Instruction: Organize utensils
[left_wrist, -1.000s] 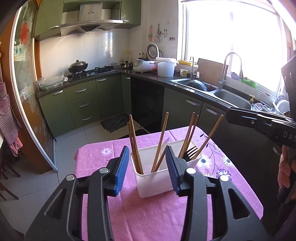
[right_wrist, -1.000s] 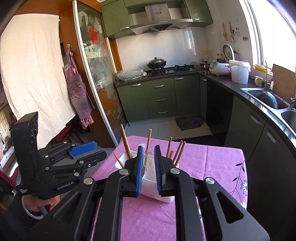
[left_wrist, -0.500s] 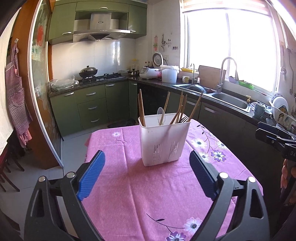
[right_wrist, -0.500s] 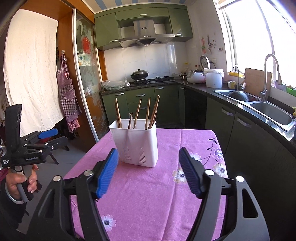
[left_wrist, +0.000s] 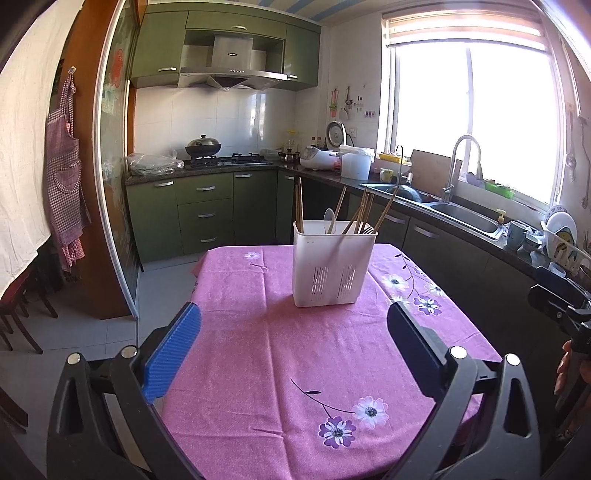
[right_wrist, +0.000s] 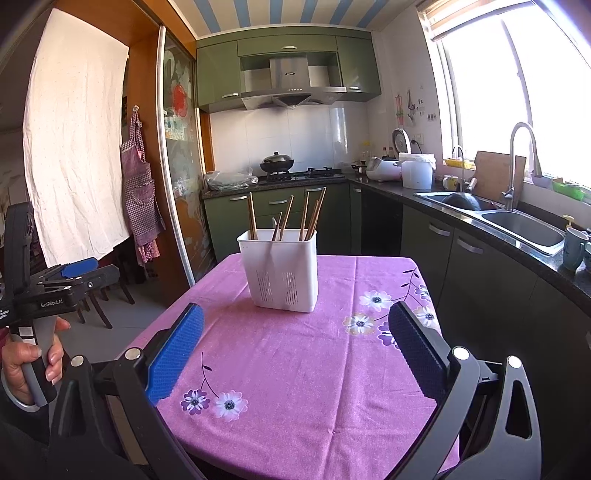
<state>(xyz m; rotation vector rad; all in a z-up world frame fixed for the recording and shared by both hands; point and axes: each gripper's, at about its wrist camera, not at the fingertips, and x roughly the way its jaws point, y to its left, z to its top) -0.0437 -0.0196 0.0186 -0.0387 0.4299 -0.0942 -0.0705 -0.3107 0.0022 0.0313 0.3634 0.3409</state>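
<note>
A white slotted utensil holder (left_wrist: 332, 264) stands upright on the pink flowered tablecloth (left_wrist: 280, 354), also seen in the right wrist view (right_wrist: 281, 269). Several wooden chopsticks (left_wrist: 299, 205), a spoon (left_wrist: 330, 218) and a fork stand inside it. My left gripper (left_wrist: 293, 347) is open and empty, well back from the holder near the table's front edge. My right gripper (right_wrist: 295, 347) is open and empty, also well back from the holder. The left gripper also shows at the left in the right wrist view (right_wrist: 79, 271).
Green kitchen cabinets, a stove with a wok (left_wrist: 203, 146) and a counter with a sink (left_wrist: 465, 218) run behind and to the right of the table. A sliding glass door (right_wrist: 181, 192) and chairs are on the left. The floor lies beyond the table's left edge.
Both grippers have pulled back from the holder and lowered toward the near table edge. Both have opened wide from a narrower setting a second ago. The holder stays put.
</note>
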